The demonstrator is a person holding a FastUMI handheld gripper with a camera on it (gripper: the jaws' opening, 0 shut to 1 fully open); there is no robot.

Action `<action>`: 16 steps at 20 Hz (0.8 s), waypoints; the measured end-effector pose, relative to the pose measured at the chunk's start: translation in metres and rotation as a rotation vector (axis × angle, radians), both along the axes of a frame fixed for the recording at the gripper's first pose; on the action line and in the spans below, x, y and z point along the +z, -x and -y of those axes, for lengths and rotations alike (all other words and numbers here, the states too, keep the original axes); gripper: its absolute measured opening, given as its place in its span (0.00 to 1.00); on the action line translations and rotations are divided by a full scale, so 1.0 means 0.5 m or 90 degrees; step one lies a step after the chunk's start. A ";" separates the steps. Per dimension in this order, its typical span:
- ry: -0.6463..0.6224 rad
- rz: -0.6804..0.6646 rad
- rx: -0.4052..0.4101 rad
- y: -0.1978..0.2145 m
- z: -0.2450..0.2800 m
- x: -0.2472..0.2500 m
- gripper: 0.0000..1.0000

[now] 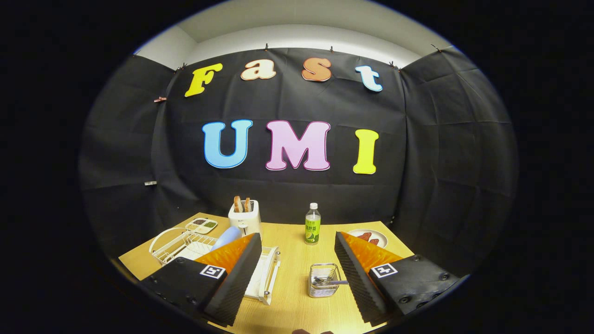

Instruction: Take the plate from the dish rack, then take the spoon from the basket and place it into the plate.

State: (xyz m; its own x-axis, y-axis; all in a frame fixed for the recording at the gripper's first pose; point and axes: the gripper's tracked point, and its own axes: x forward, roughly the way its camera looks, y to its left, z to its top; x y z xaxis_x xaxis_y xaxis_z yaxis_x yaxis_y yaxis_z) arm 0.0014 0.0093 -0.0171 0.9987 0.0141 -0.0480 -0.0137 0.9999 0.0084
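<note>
My gripper (297, 235) is held above the wooden table (292, 301) with its fingers wide apart and nothing between them. A white wire dish rack (175, 246) stands to the left, partly hidden behind the left finger. In it leans a light blue plate (226, 238), just at that finger's tip. A small wire basket (323, 279) sits on the table between the fingers, close to the right one. Inside it lies a metal spoon (332, 281), whose handle points toward the right finger.
Behind the rack stands a white toaster (244, 217) with two slices of bread in it. A green bottle (313, 223) is at the back centre. A divided tray (202, 225) lies back left, and a white plate with food (370, 238) back right.
</note>
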 end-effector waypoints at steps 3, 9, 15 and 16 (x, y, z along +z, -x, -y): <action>0.002 -0.019 0.023 -0.013 -0.030 -0.009 0.98; 0.020 -0.036 0.065 -0.079 -0.114 0.001 0.98; 0.063 -0.056 0.107 -0.172 -0.213 -0.012 0.98; 0.068 -0.064 0.115 -0.187 -0.231 -0.020 0.98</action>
State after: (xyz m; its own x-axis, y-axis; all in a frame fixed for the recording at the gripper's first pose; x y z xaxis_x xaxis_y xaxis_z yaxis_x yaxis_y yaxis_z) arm 0.0951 0.1248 -0.0270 0.9705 0.1820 -0.1583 -0.1974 0.9764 -0.0874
